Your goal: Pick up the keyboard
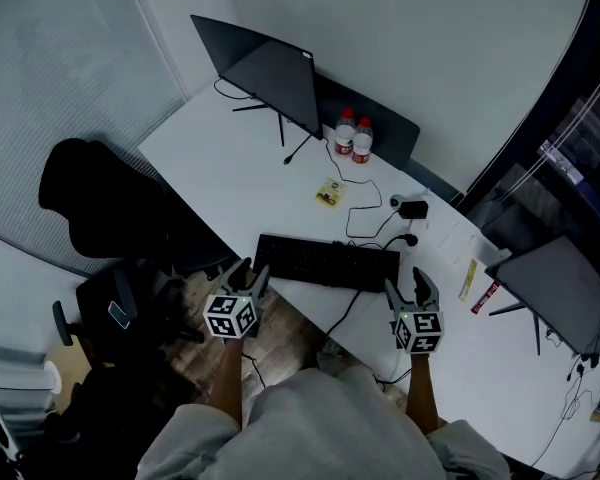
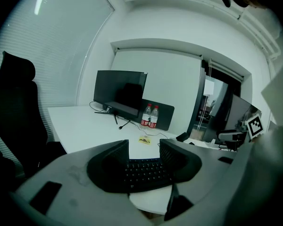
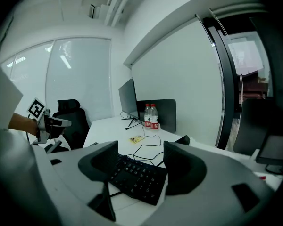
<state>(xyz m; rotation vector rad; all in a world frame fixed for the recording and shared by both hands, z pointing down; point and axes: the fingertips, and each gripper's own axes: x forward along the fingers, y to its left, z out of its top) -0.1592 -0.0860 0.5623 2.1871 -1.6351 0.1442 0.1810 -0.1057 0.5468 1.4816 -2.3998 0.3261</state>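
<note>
Left gripper (image 1: 252, 271) and right gripper (image 1: 408, 284), jaws apart, near keyboard (image 1: 327, 262) ends, two bottles (image 1: 353, 136) by monitor (image 1: 270, 73), contents unclear

My three pictures are dim, with a cold blue-green cast. In the head view the white desk (image 1: 250, 183) is the brightest patch, evenly lit with only faint shadows. The lower left sinks to near black, and the keyboard (image 1: 325, 263) loses its key detail. Both gripper views go black in the corners and bow straight lines near the edges. A bright streak of light (image 2: 39, 1) glares at the upper left of the left gripper view. The bottom foreground of both is soft.
</note>
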